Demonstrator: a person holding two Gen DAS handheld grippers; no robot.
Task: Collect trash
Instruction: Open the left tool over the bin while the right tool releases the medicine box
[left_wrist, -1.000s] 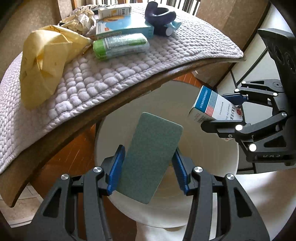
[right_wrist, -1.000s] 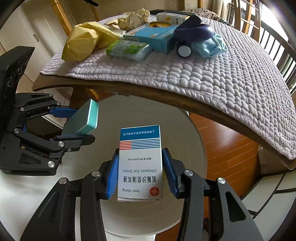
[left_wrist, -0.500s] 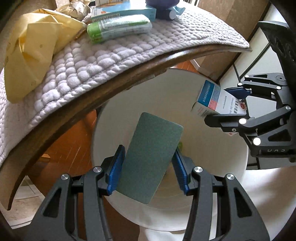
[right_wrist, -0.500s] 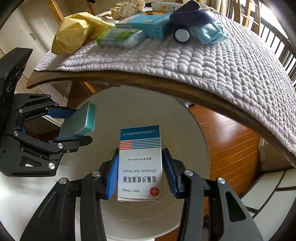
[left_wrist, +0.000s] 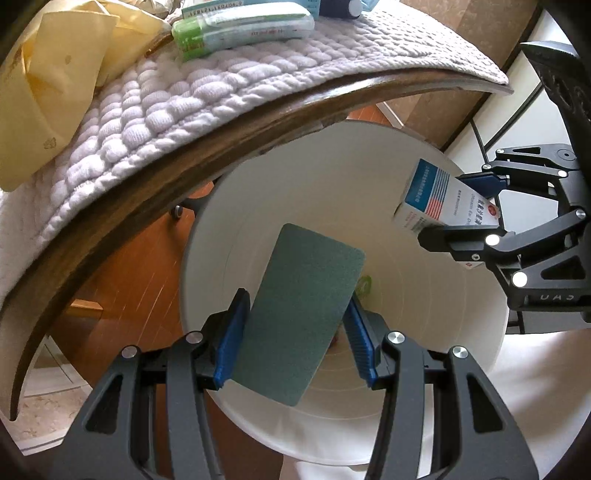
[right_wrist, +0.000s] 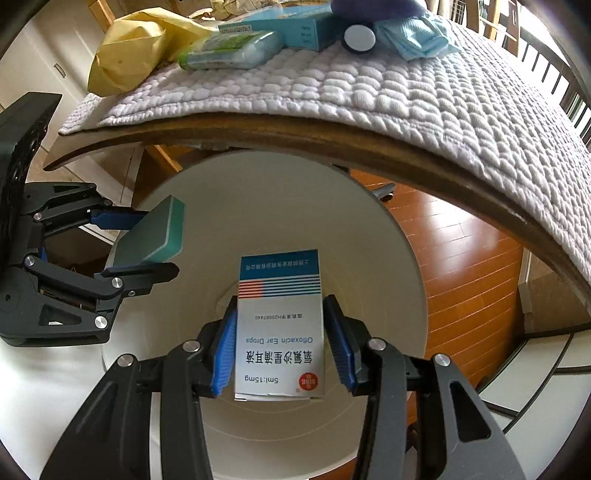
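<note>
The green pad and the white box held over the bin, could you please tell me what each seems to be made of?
Green pad: probably sponge with a matte, grainy scouring face; the right view shows a paler foam layer on its edge.
White box: thin printed cardboard, smooth, with sharp folded edges.

We note both handheld grippers, left gripper (left_wrist: 295, 343) and right gripper (right_wrist: 280, 350): matte black linkage arms, silver round screw heads behind the fingers, ribbed blue pads (left_wrist: 232, 343) lining the fingertips.
</note>
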